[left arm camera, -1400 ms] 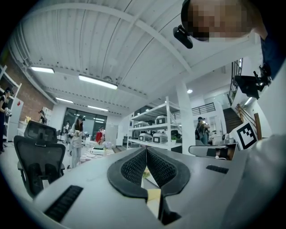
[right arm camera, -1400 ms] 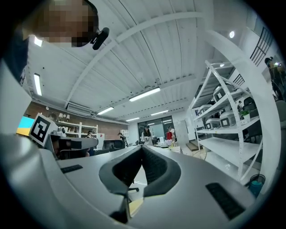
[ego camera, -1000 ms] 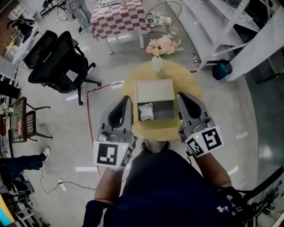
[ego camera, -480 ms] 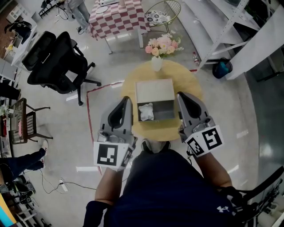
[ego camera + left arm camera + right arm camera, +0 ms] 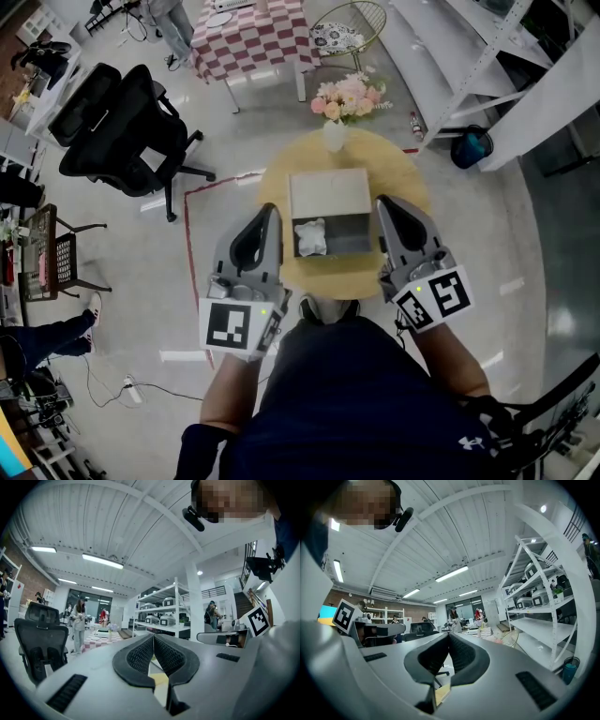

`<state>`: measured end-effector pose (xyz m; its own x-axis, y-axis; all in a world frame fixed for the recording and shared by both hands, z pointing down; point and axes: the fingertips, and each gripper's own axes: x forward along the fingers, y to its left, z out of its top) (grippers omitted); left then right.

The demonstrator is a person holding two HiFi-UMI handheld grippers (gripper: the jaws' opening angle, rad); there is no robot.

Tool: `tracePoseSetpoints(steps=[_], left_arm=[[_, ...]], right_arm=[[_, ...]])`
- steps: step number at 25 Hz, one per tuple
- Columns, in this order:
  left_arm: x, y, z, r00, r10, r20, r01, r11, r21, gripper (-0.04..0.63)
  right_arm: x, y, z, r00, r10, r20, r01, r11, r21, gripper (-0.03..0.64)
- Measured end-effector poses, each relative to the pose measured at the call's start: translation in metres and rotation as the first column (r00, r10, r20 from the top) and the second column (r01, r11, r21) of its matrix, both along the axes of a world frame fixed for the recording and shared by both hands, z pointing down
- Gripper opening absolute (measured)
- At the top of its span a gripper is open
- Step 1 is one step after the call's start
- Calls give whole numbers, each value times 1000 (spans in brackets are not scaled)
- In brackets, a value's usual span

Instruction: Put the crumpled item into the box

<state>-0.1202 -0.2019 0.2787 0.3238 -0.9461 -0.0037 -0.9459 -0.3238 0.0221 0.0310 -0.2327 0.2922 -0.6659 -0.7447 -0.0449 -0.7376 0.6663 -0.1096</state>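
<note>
Left gripper (image 5: 269, 212): jaws pressed together, nothing between them; held just left of the box.
Right gripper (image 5: 384, 202): jaws together, empty; just right of the box.
Crumpled item (image 5: 310, 236): white, lying inside the box, at its left end.
Box (image 5: 349, 233): open, on the round yellow desk (image 5: 398, 173).
Flower vase (image 5: 335, 132): at the desk's far edge.

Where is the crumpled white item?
In the head view, the crumpled white item lies inside the open grey box, at its left end, on the round yellow table.
</note>
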Motion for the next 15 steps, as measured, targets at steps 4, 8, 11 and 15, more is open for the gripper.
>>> tracePoseSetpoints(steps=[4,8,11,15], left_arm=[[0,0,1,1000,2,4,-2,1000,-1,17],[1,0,1,1000,1,-13,-1,1000,-4,17],[0,0,-1,1000,-1,-28,1,1000,1,17],[-4,0,4,1000,10,6,-10,1000,-8,17]], right_arm=[[0,0,1,1000,-1,2,1,1000,-4,5],[0,1,2,1000,0,0,0,1000,-6,5],[-1,1,2,1000,2,-1,-2,1000,-10,5],[-3,0,4,1000,5,-2,-5,1000,-14,5]])
